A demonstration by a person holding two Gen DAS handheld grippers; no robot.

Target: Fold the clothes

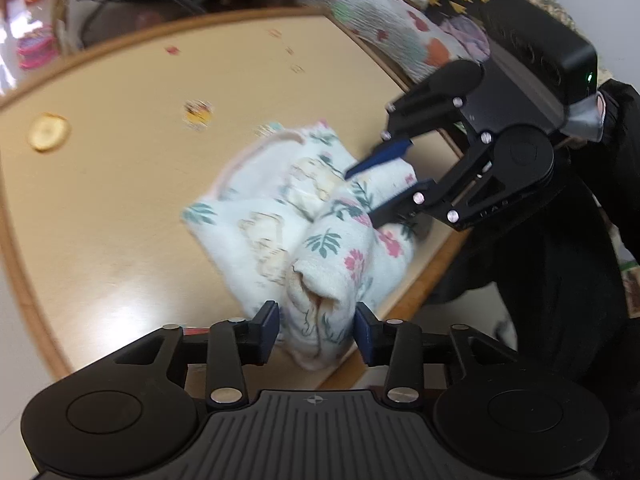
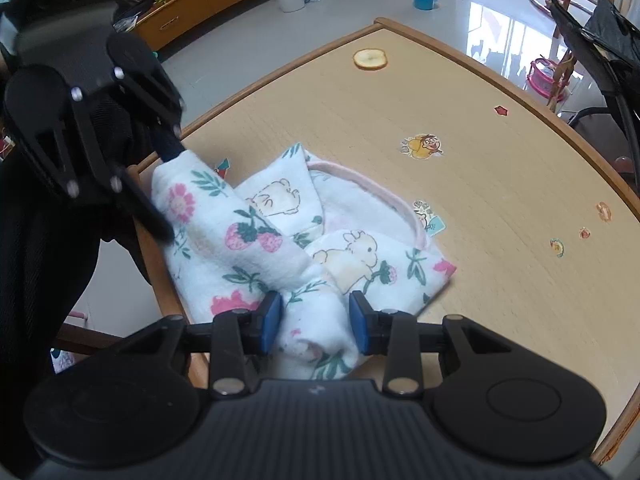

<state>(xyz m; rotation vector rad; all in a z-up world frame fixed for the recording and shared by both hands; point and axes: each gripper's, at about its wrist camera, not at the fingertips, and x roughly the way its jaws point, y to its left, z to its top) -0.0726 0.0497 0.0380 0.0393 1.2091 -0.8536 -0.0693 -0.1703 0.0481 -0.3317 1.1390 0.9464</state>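
Observation:
A small white garment (image 1: 256,232) (image 2: 360,208) printed with flowers, strawberries and bears lies bunched at the near edge of the wooden table (image 1: 120,160) (image 2: 480,160). One rolled sleeve end sits between the blue pads of my left gripper (image 1: 317,324) (image 2: 173,194); it looks round and unsqueezed, so the jaws stand open around it. My right gripper (image 2: 316,322) (image 1: 362,196) is shut on another rolled part of the same garment, which narrows between its pads. The two grippers face each other across the bundle.
A round yellow slice (image 1: 48,132) (image 2: 370,59) and cartoon stickers (image 2: 422,146) lie on the tabletop beyond the garment. A person's dark clothing (image 1: 560,280) is at the table's near edge. A patterned blanket (image 1: 380,20), a chair (image 2: 600,40) and floor toys surround the table.

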